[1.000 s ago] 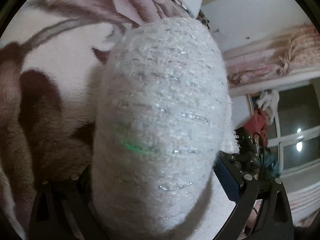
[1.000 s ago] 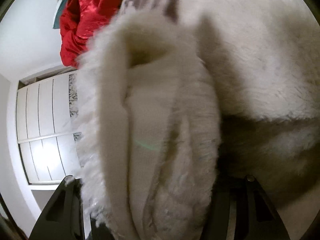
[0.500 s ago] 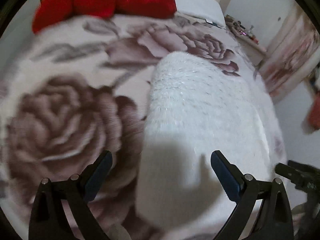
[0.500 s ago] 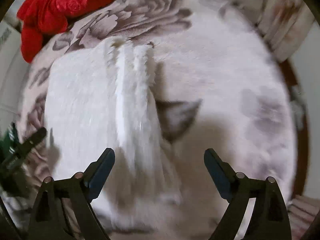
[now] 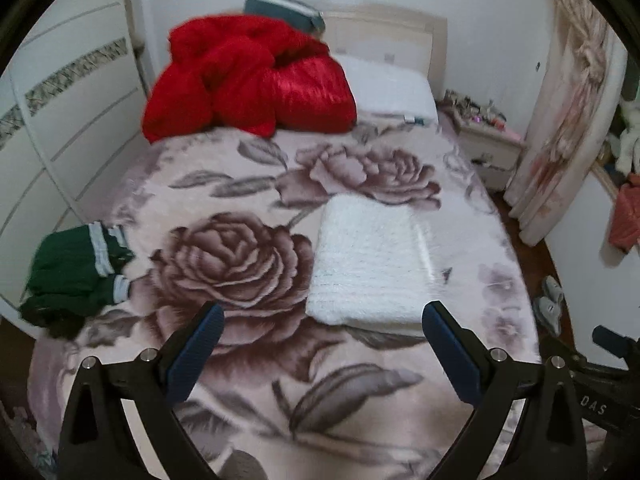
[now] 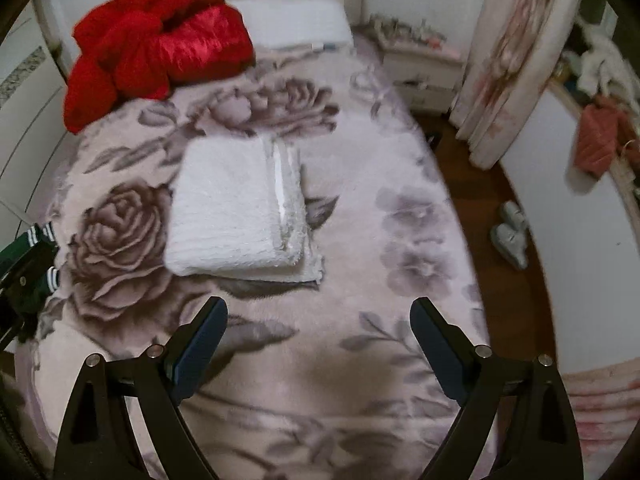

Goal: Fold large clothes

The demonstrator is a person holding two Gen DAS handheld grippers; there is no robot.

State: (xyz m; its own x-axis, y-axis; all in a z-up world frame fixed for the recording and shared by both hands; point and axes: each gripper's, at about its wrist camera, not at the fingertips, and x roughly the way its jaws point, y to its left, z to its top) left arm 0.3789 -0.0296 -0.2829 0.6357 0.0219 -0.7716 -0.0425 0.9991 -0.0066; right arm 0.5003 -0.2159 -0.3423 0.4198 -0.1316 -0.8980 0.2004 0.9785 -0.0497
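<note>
A fluffy white garment [image 5: 370, 266] lies folded into a flat rectangle on the rose-patterned bed cover [image 5: 224, 256]; it also shows in the right wrist view [image 6: 236, 216]. My left gripper [image 5: 322, 322] is open and empty, held above the bed short of the garment's near edge. My right gripper [image 6: 318, 316] is open and empty, also above the bed and nearer than the garment. The right gripper's body shows at the far right of the left wrist view [image 5: 608, 356].
A red quilted bundle [image 5: 248, 80] and a white pillow [image 5: 384, 84] lie at the head of the bed. A dark green garment with white stripes [image 5: 76, 276] lies at the bed's left edge. A nightstand [image 5: 484, 136], a curtain [image 5: 560, 120] and shoes [image 6: 510, 236] on the wooden floor are on the right.
Both grippers let go of the white garment and opened. They pulled back and up from it, and it now lies folded on the bed.
</note>
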